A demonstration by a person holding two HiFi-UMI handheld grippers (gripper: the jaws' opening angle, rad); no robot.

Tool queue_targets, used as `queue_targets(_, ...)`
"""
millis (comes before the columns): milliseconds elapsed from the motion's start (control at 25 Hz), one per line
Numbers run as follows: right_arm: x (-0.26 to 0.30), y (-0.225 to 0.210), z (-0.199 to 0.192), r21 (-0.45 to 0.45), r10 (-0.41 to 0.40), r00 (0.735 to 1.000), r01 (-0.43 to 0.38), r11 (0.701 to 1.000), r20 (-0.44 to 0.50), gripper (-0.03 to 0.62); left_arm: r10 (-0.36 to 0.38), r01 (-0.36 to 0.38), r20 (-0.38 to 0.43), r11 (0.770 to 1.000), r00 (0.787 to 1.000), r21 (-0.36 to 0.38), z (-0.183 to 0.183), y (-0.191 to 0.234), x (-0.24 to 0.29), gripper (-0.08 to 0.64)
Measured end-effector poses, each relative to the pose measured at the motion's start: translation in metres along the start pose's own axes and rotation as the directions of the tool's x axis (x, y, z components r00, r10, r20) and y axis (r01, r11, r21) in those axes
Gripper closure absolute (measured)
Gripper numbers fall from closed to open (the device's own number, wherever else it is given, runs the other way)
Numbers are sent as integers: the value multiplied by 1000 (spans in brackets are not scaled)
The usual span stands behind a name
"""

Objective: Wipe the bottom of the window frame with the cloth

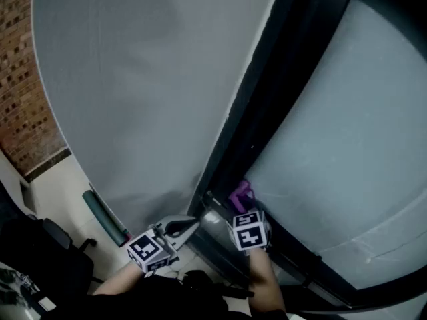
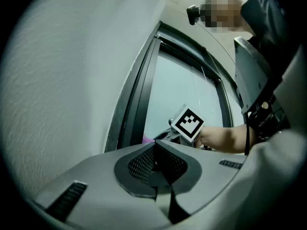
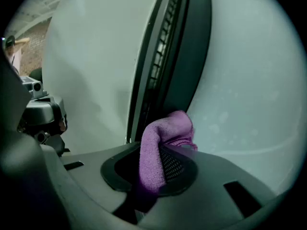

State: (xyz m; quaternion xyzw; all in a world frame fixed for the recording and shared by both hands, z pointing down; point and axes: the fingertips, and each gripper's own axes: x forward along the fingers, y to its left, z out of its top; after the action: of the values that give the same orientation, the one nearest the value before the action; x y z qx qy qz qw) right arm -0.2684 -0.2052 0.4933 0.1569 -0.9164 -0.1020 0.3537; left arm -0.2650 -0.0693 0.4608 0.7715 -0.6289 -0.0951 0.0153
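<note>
Your right gripper (image 1: 237,205) is clamped on the purple cloth (image 1: 241,193). The cloth is bunched against the dark window frame (image 1: 267,112), low down, right beside the glass (image 1: 360,145). Your left gripper (image 1: 189,226) has its jaws pressed together with nothing between them, and it sits just left of the right one, by the white wall (image 1: 147,79). A green tube (image 1: 105,217) lies along the wall's base, with a brick wall (image 1: 20,79) further left.

Purple cloth (image 3: 165,143), bunched and folded over, pinched in right gripper (image 3: 160,164) jaws, up against dark window frame (image 3: 184,66).
</note>
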Motion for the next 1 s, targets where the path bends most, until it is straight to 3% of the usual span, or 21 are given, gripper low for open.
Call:
queue_targets(160,11,-2,0,-76,-33,998,29,997,-46,514,-13,13,-10,1000,1000,7,-2,4,-3,557)
queue_targets(640,16,-10,1,-81,-97,994,92,992,-57,514,-69,70,-33,997,997,29,-4,2,-12,557)
queue_targets(1000,-4,-23,-14,93,-102,994,104,990,-29,514,-124,125,-37,992,992,7,-7,-4,-4,557)
